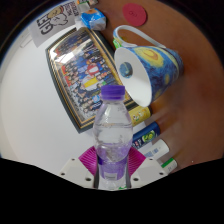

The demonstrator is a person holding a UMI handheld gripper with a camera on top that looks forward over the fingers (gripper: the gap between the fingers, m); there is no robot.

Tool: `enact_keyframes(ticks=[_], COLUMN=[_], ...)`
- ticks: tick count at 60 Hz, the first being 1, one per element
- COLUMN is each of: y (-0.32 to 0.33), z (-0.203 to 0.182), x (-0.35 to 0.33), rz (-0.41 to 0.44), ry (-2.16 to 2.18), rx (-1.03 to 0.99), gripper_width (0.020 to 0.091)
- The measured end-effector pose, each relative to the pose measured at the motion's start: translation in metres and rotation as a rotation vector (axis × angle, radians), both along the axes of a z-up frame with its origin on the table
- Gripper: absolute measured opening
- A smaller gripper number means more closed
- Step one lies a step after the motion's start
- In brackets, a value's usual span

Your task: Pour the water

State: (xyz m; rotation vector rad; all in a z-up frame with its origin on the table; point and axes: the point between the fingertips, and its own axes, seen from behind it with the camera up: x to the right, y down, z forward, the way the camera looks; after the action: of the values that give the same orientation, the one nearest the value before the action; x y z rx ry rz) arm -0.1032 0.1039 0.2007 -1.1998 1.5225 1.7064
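A clear plastic water bottle (112, 135) with a purple cap (113, 92) stands upright between my fingers, its lower body pressed by both pink pads (88, 160). My gripper (112, 163) is shut on it. Beyond the bottle and a little to the right, a blue mug (150, 65) with a yellow swirl pattern lies tilted, its white inside facing me and its handle (122, 38) toward the far side. Water fills the bottle's lower part.
A framed group photo (78, 70) lies on the white table (30, 120) left of the mug. Small boxes (92, 20) and a red round object (133, 12) sit at the far side. Several small packets and tubes (150, 135) lie right of the bottle.
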Motion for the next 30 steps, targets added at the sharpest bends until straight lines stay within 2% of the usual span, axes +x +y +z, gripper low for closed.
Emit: enact_keyframes(ticks=[16, 30], y=[-0.002, 0.0], z=[-0.005, 0.031], x=[-0.005, 0.011], rz=[0.056, 0.119], ry=[-0.12, -0.513], rx=[-0.009, 0.076], gripper_width=[0.0359, 0.0358])
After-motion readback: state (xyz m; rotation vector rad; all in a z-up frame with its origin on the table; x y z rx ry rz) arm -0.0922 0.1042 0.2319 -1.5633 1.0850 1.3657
